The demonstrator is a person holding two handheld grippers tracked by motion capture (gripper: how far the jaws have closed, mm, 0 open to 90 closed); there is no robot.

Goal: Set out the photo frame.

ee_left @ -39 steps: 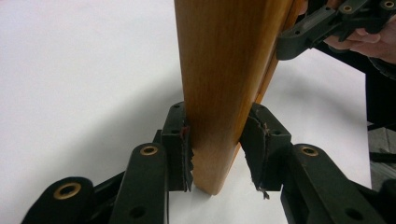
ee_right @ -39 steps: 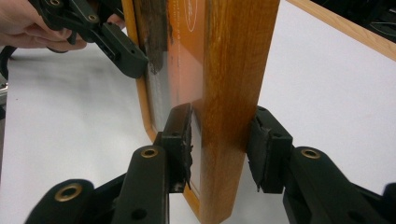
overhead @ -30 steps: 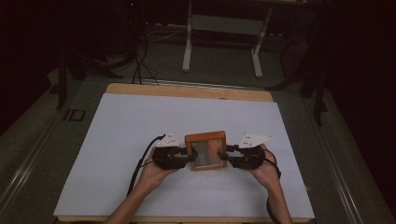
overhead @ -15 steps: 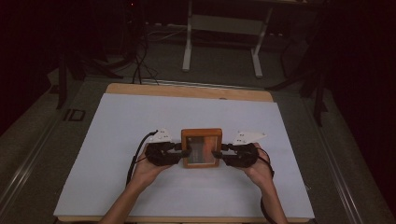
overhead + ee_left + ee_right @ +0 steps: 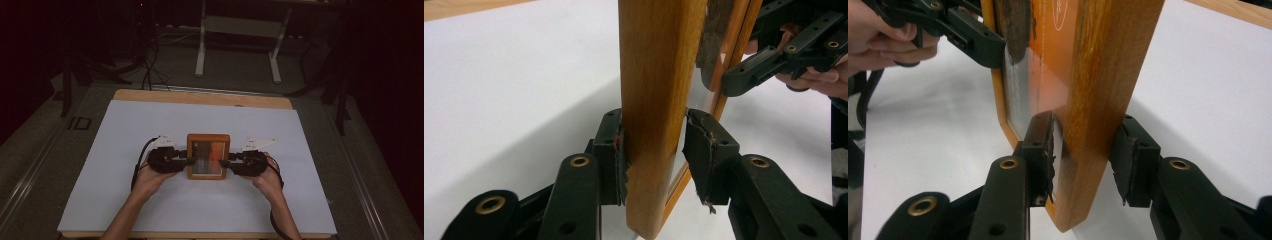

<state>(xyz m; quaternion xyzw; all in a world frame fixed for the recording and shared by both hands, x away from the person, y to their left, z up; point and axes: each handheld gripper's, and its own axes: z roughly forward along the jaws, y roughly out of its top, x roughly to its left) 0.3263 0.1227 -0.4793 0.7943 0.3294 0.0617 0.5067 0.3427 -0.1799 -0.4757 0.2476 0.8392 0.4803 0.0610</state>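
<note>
a wooden table (image 5: 202, 97) stands in the middle of the high view, its bare edge showing as a light brown strip along the top of the surface and as a thin strip at the bottom. a white sheet (image 5: 125, 145) lies flat on it and covers nearly the whole top, reaching from the upper centre of the frame down to the lower edge. the same white sheet (image 5: 514, 80) spreads across the left of the left gripper view, with a sliver of the wooden table (image 5: 459, 7) in the upper left corner. in the right gripper view the sheet (image 5: 1208, 85) lies at right, the table's edge (image 5: 1243, 12) at upper right.
</note>
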